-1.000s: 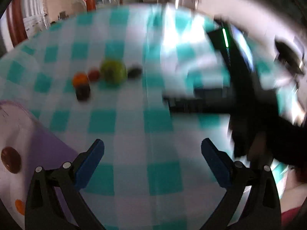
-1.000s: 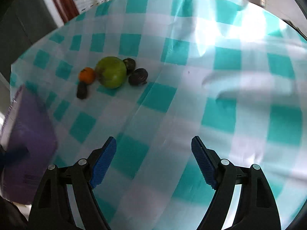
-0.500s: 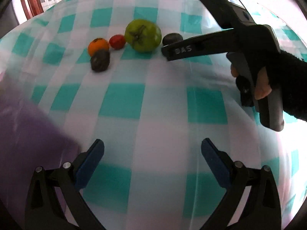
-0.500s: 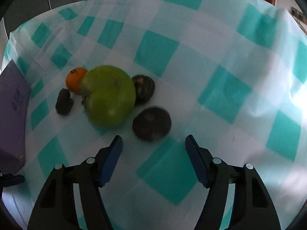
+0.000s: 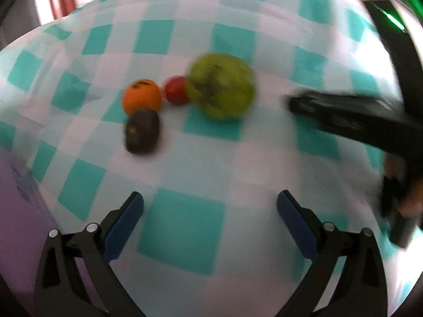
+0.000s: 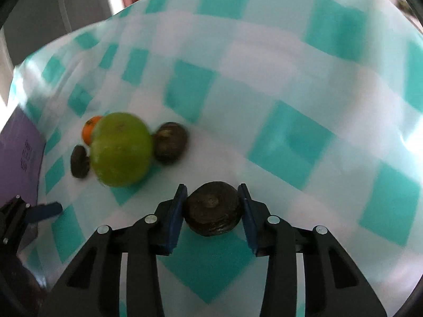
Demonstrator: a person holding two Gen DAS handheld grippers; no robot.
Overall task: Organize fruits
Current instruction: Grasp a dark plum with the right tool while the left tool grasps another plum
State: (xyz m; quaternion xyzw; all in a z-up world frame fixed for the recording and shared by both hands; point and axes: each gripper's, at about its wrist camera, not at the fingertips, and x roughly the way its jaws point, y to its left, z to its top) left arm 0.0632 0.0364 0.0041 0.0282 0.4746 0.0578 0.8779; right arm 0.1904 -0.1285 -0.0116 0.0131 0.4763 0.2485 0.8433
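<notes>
Two blue pads of the right gripper [image 6: 211, 208] press against a dark round fruit [image 6: 212, 208], held just above the checked cloth [image 6: 290, 84] on the tabletop. Beside it lie a green fruit [image 6: 121, 149], another dark fruit [image 6: 169, 141], an orange [image 5: 141, 99], a red fruit [image 5: 176, 93] and a dark lump [image 5: 142, 134], clustered together. Left gripper [image 5: 210, 211] gapes wide, empty, near the purple tray [image 5: 18, 224].

The right gripper [image 6: 212, 206] squeezes a round dark fruit [image 6: 213, 208] between its two blue pads [image 6: 176, 218], over the green and white checked cloth [image 6: 277, 84]. Farther back sits a big green fruit [image 6: 121, 150], with another dark fruit [image 6: 169, 141] touching its right side. A small orange fruit [image 6: 88, 131] peeks out behind it, and a little dark one [image 6: 79, 161] sits at its left.
</notes>
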